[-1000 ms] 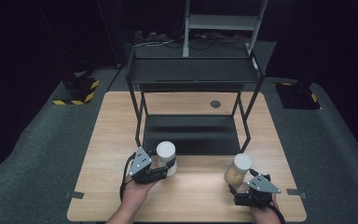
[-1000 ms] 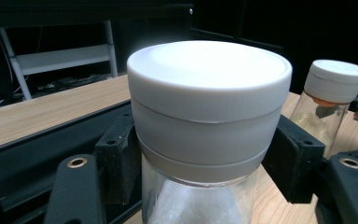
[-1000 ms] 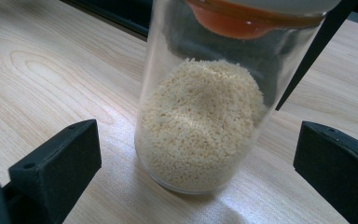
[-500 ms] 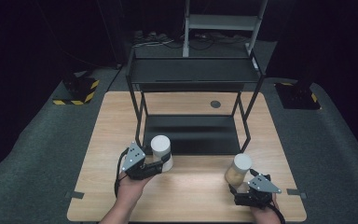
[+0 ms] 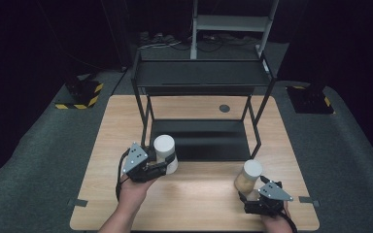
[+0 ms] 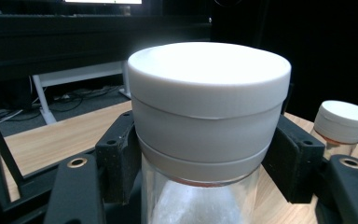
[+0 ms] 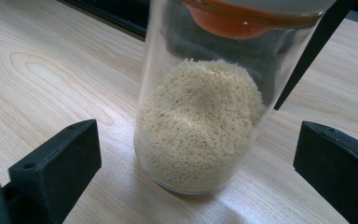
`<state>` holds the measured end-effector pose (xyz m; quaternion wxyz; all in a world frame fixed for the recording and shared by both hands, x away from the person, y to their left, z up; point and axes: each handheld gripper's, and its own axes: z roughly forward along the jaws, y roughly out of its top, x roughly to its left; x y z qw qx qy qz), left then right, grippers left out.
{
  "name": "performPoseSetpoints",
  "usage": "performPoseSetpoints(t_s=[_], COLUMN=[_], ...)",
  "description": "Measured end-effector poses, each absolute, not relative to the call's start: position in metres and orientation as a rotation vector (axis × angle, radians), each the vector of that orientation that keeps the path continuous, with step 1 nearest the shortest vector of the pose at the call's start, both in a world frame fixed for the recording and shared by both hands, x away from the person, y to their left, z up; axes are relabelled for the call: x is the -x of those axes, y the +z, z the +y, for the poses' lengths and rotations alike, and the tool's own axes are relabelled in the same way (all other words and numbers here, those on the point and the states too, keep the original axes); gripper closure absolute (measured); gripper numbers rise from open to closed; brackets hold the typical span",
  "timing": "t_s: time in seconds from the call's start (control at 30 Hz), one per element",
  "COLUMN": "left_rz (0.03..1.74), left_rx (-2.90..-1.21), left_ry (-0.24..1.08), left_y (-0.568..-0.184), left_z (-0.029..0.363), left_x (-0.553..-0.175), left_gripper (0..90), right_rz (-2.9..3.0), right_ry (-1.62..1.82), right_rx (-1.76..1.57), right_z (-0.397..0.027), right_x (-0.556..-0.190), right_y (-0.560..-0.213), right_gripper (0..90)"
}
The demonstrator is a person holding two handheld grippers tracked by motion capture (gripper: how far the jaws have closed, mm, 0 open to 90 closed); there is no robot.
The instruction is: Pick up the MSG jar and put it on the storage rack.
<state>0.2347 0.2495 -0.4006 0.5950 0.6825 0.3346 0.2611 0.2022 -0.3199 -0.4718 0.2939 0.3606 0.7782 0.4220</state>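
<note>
Left gripper [image 5: 156,167] is seen clamped on a clear jar with a white lid [image 5: 164,153], its black jaws pressed against both sides just below the lid, near the front-left part of the wooden tabletop [image 5: 194,199]. The jar's long axis is upright, and it appears to be raised slightly off the wood, though this cannot be confirmed. Right gripper [image 7: 200,172] is held wide open, its jaws apart on either side of a second clear jar [image 5: 248,176] without touching it. This jar, part filled with pale grains and topped by a white lid over an orange seal, stands upright on the tabletop near the front-right corner, directly ahead of the right gripper, which is much the nearer of the two. Closing on it is judged to need only a short advance.

Behind both jars, a black two-level metal rack [image 5: 201,77] is placed across the middle of the tabletop, its lower shelf just beyond the held jar. A small dark round mark is seen toward the far edge. Grey carpet and a dark room with cables surround the tabletop.
</note>
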Motion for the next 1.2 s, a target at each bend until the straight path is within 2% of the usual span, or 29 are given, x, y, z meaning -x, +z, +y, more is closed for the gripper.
performPoseSetpoints(t_s=[1.2], left_rz=[0.743], left_rx=[-1.543], left_ry=[0.674], left_y=[-0.337], left_z=[0.247], left_x=[-0.253], left_gripper=[34.8], right_rz=[2.070], right_ry=[1.128], right_rx=[-0.965], right_z=[-0.321], right_x=[-0.202], right_y=[-0.472], right_gripper=[0.0])
